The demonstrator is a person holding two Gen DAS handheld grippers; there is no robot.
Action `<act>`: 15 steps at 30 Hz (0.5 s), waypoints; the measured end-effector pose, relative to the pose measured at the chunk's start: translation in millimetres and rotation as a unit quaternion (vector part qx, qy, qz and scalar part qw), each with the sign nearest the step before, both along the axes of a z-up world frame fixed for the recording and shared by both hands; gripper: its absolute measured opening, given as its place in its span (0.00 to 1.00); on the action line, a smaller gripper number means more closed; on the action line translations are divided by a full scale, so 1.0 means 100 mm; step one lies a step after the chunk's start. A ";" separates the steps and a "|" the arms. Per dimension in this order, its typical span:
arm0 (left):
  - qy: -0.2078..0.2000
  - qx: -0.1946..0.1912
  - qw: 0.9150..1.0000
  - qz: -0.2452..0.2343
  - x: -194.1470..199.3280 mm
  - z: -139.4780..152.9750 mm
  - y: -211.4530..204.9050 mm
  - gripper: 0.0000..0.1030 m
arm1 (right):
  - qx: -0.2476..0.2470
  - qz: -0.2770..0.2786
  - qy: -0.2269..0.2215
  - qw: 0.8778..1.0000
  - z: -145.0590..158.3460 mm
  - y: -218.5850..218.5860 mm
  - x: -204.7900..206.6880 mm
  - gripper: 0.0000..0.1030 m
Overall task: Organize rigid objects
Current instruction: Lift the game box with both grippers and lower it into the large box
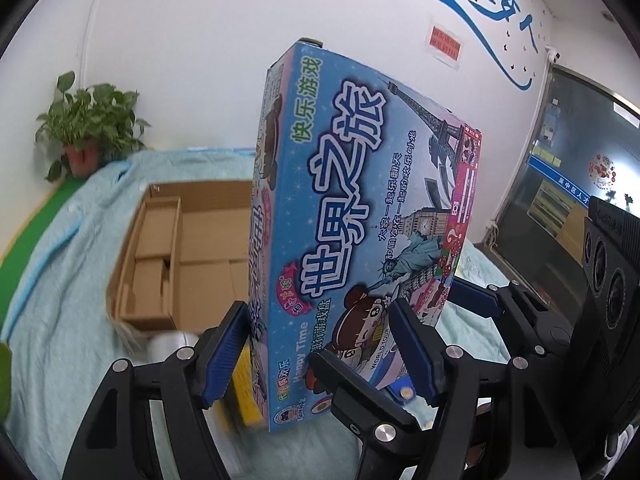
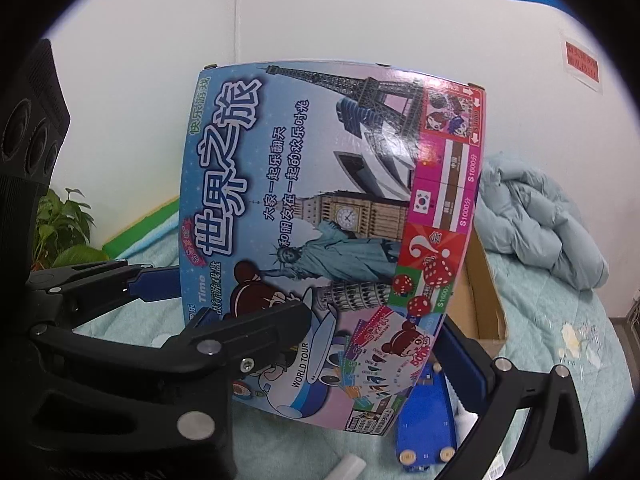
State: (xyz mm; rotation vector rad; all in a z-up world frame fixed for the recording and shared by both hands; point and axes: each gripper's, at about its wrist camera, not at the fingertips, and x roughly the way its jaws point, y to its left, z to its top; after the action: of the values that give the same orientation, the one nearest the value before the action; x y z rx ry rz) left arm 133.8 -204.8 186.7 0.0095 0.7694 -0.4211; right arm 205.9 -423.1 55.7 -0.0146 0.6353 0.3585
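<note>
Cardboard game box (image 1: 360, 216) is clamped upright at frame centre by the left gripper (image 1: 320, 356) and right gripper (image 2: 320, 344), lifted; lowering into the carton (image 1: 192, 248), centre left, is judged next.

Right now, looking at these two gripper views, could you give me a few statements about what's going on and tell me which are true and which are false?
1. The left gripper grips the board game box across its narrow thickness. True.
2. The board game box lies flat inside the cardboard box. False: it is held up on end above the blue blanket, beside the cardboard box.
3. A potted plant stands by the white wall. True.
4. The cardboard box is closed with its flaps shut. False: it is open, and smaller brown cartons show inside.
5. The right gripper has a finger at each side of the game box's lower end. True.
</note>
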 end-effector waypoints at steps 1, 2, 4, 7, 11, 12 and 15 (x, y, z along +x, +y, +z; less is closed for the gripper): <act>-0.003 0.001 1.000 -0.001 0.03 0.07 0.00 0.67 | 0.000 -0.001 -0.004 1.000 0.01 0.01 0.01 1.00; -0.007 0.001 1.000 -0.003 0.06 0.13 -0.01 0.67 | 0.001 -0.002 -0.008 1.000 0.02 0.02 0.00 1.00; -0.015 0.003 1.000 -0.003 0.15 0.28 -0.02 0.67 | 0.002 -0.004 -0.017 1.000 0.02 0.01 0.02 1.00; -0.019 0.002 1.000 -0.004 0.33 0.31 0.00 0.67 | -0.001 -0.003 -0.027 1.000 0.06 0.00 0.05 1.00; -0.019 0.004 1.000 -0.001 0.69 0.43 0.00 0.67 | -0.003 0.001 -0.032 0.999 0.12 -0.02 0.09 1.00; -0.017 0.004 1.000 0.001 0.78 0.45 0.00 0.67 | -0.005 0.002 -0.032 0.999 0.12 -0.02 0.07 1.00; -0.004 0.000 1.000 -0.001 1.06 0.45 0.04 0.67 | -0.013 0.004 -0.025 1.000 0.09 0.00 0.09 1.00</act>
State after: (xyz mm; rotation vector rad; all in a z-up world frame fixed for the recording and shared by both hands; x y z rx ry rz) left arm 240.0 -200.5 231.8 0.0121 0.7608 -0.4224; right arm 214.9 -422.6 65.0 -0.0504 0.5907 0.3559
